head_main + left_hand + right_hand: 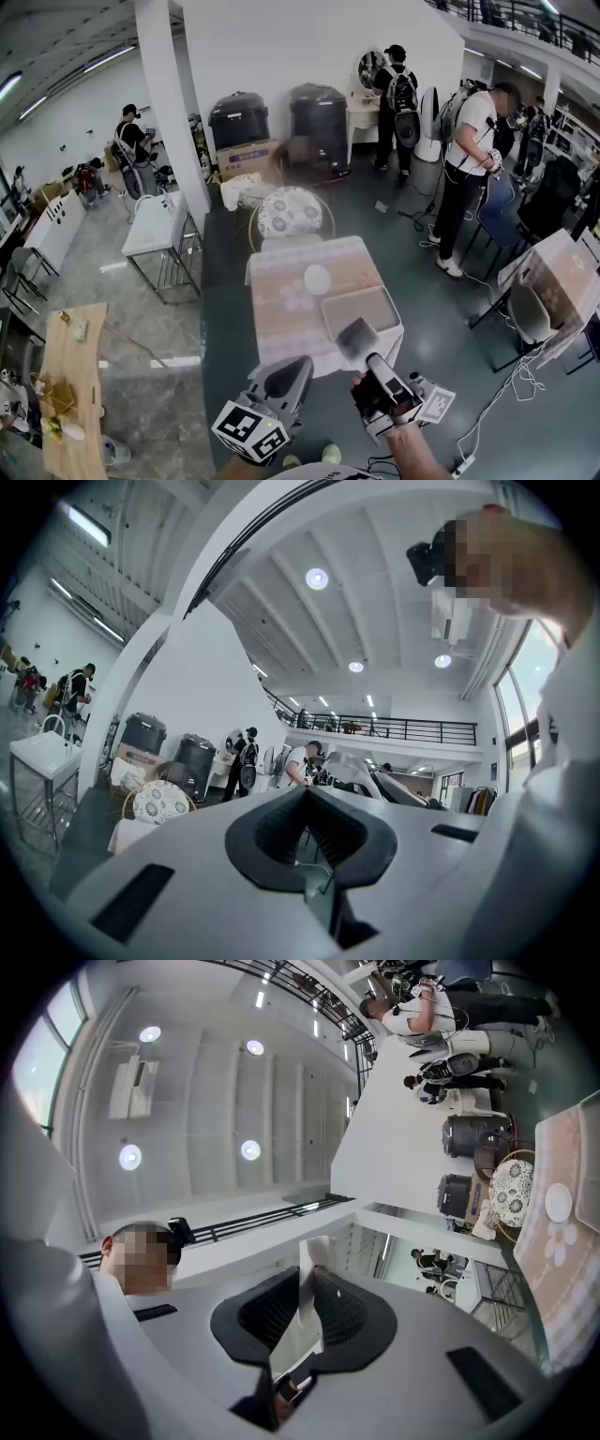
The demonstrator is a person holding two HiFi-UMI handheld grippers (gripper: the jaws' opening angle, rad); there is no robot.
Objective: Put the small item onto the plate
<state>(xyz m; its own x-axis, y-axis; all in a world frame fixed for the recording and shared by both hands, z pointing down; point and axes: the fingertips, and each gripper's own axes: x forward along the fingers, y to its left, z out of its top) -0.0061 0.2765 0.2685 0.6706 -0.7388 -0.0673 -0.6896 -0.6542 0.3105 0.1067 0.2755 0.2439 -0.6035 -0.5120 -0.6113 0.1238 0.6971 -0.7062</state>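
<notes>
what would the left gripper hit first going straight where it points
Nothing nearby: the left gripper points across the room toward the distant person in a white shirt; depth unclear.

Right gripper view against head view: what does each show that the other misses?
Only the right gripper view: a thin white item pinched between the jaws of the right hand-held gripper. Only the head view: the left hand-held gripper and a gray tray. Both: the bare white plate on the patterned table.
</notes>
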